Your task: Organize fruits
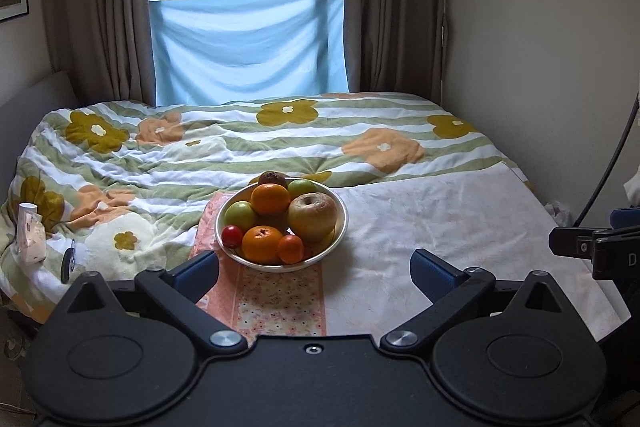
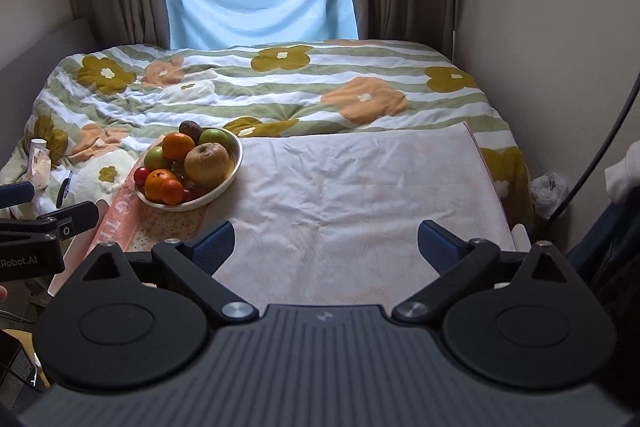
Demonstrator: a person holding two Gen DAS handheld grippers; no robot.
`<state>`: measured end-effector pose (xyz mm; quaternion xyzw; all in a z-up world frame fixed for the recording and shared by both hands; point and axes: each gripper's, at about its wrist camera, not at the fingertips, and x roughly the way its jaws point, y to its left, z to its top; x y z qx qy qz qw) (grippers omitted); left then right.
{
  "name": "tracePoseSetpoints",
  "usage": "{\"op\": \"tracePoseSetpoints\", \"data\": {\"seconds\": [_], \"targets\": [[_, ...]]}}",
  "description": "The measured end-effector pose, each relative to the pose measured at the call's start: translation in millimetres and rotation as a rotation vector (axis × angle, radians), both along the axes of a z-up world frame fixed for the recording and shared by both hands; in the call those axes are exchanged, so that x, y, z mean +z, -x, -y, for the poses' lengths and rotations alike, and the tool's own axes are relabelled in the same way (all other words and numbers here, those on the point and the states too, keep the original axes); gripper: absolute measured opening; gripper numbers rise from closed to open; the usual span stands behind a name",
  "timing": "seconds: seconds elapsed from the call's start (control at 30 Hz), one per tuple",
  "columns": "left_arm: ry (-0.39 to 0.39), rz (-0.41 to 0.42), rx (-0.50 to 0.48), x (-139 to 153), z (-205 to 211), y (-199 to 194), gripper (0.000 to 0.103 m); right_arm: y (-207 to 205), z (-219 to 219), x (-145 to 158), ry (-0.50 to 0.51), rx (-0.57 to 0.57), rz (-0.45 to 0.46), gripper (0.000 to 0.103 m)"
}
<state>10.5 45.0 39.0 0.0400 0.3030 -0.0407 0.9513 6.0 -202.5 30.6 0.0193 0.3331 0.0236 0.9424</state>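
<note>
A white bowl (image 1: 340, 229) of fruit stands on a pale cloth on the bed. It holds a large yellow-brown apple (image 1: 313, 217), two oranges (image 1: 262, 243), green apples (image 1: 239, 215), a small tangerine (image 1: 291, 249), a red tomato (image 1: 232, 236) and a dark fruit (image 1: 273, 179) at the back. My left gripper (image 1: 315, 273) is open and empty, just in front of the bowl. My right gripper (image 2: 326, 241) is open and empty over the bare cloth, with the bowl (image 2: 236, 163) to its far left.
A pale floral cloth (image 2: 360, 187) covers the near bed, with a pink patterned strip (image 1: 280, 303) under the bowl. A flowered duvet (image 1: 240, 139) lies behind. A white packet (image 1: 30, 237) and a pen (image 1: 68, 263) lie at left. Walls close in on the right.
</note>
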Motion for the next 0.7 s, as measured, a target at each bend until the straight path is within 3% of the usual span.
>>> {"op": "tracePoseSetpoints", "data": {"seconds": [0.7], "targets": [[-0.011, -0.007, -0.015, -0.7, 7.7, 4.1, 0.103, 2.3, 3.1, -4.8, -0.005, -0.031, -0.011, 0.103]]}}
